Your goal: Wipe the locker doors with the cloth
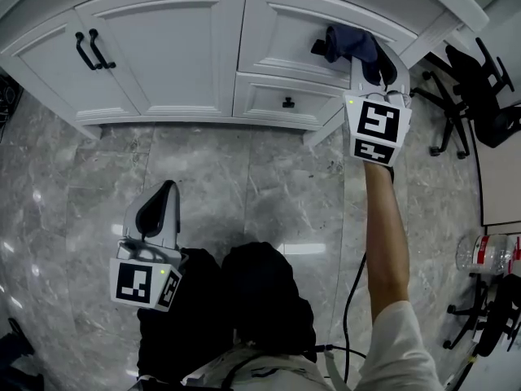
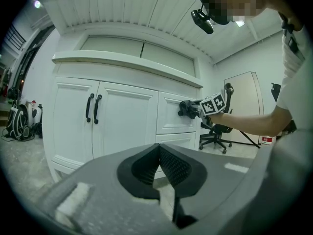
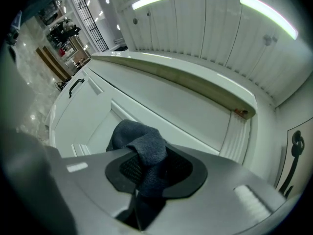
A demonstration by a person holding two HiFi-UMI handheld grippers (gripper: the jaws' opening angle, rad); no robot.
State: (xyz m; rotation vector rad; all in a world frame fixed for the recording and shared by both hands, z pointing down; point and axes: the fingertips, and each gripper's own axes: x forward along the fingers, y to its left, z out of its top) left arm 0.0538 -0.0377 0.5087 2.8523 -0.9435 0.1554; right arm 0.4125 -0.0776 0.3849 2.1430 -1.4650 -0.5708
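A white cabinet has double doors (image 1: 155, 51) with black handles (image 1: 88, 49) and drawers on the right. My right gripper (image 1: 376, 68) is raised level and shut on a dark blue cloth (image 1: 348, 43), which is bunched against the upper drawer front (image 1: 285, 31). In the right gripper view the cloth (image 3: 144, 151) fills the gap between the jaws. My left gripper (image 1: 167, 189) hangs low over the floor, away from the cabinet, shut with nothing in it. From the left gripper view (image 2: 159, 153) the cloth (image 2: 187, 108) shows on the drawer.
Black office chairs (image 1: 480, 96) stand to the right of the cabinet. A plastic bottle (image 1: 488, 255) lies on the grey marble floor (image 1: 244, 186) at the right. Bags (image 2: 19, 124) sit at the far left. A countertop edge (image 3: 195, 80) overhangs the drawers.
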